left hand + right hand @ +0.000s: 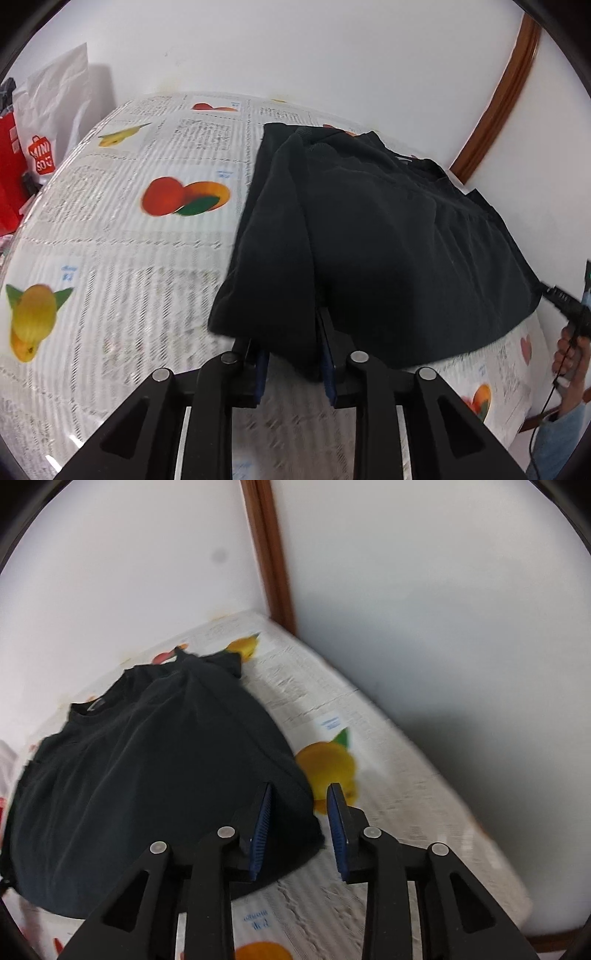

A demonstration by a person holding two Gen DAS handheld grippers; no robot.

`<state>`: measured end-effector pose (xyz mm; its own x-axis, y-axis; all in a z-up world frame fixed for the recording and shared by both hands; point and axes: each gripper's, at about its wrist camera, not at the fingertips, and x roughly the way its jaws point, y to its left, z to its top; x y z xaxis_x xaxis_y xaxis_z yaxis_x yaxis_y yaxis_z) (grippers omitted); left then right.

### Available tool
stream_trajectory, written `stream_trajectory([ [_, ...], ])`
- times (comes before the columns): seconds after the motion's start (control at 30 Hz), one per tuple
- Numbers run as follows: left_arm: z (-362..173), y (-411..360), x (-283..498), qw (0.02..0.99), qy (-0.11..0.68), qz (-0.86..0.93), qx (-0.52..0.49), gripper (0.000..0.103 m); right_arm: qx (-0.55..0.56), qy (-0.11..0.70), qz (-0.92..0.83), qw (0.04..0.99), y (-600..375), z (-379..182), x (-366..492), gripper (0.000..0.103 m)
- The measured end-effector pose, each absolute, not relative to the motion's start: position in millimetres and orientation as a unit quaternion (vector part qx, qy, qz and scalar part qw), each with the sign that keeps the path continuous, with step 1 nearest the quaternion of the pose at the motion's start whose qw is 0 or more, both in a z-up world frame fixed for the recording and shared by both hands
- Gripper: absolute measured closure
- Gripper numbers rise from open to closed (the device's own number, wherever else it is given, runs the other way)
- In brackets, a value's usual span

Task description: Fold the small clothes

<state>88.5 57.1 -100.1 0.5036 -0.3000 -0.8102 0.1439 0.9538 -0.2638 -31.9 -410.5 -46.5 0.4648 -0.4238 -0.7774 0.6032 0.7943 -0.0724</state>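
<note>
Now the black T-shirt [369, 236] lies on the fruit-print desk [110, 229], toward its far right corner, collar to the far edge and one side already folded inward. The left hand-held gripper [291, 354] has its jaws partly closed with the folded hem corner between the pads, apparently pinched. The right hand-held gripper [299, 827] is open, straddling the other hem corner without gripping. Best to close the right firmly, then lift both corners level and carry the hem toward the collar.

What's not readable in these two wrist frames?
- Left wrist: the left tongs hold the black shirt; cloth covers the fingertips.
- Left wrist: tablecloth print is motion-blurred.
- Left wrist: right hand is cut by the edge.
- Right wrist: shirt's left side leaves the frame; right tongs open.
</note>
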Motion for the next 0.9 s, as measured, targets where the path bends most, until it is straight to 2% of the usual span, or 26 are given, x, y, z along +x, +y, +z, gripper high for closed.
stream_trajectory([
  [0.1,-100,70,82,0.865,0.479,-0.125,-0.083,0.077,0.098,0.403,-0.3,0.859,-385,-28,-31,0.065],
  [0.17,-97,80,74,0.869,0.474,-0.119,-0.08,0.074,0.082,0.403,-0.274,0.869,-357,-22,-19,0.054],
  [0.23,-96,91,66,0.875,0.467,-0.103,-0.075,0.074,0.06,0.406,-0.238,0.88,-321,-23,-1,0.05],
  [0.4,-101,124,59,0.881,0.466,-0.046,-0.063,0.074,0.005,0.443,-0.125,0.888,-217,-58,38,0.05],
  [0.6,-103,155,61,0.89,0.456,-0.002,-0.018,0.073,0.027,0.478,-0.042,0.877,-142,-94,59,0.05],
  [0.7,-103,166,68,0.889,0.458,0.007,-0.014,0.07,-0.02,0.488,-0.021,0.872,-107,-102,54,0.05],
  [0.77,-106,167,73,0.889,0.457,0.008,-0.015,0.055,-0.064,0.484,-0.014,0.873,-86,-105,48,0.05],
  [0.83,-107,166,74,0.888,0.459,-0.009,-0.019,0.045,-0.091,0.483,0.003,0.871,-71,-106,44,0.05],
  [0.9,-108,161,77,0.886,0.463,-0.009,-0.009,0.041,-0.079,0.49,0.022,0.868,-58,-109,42,0.049],
])
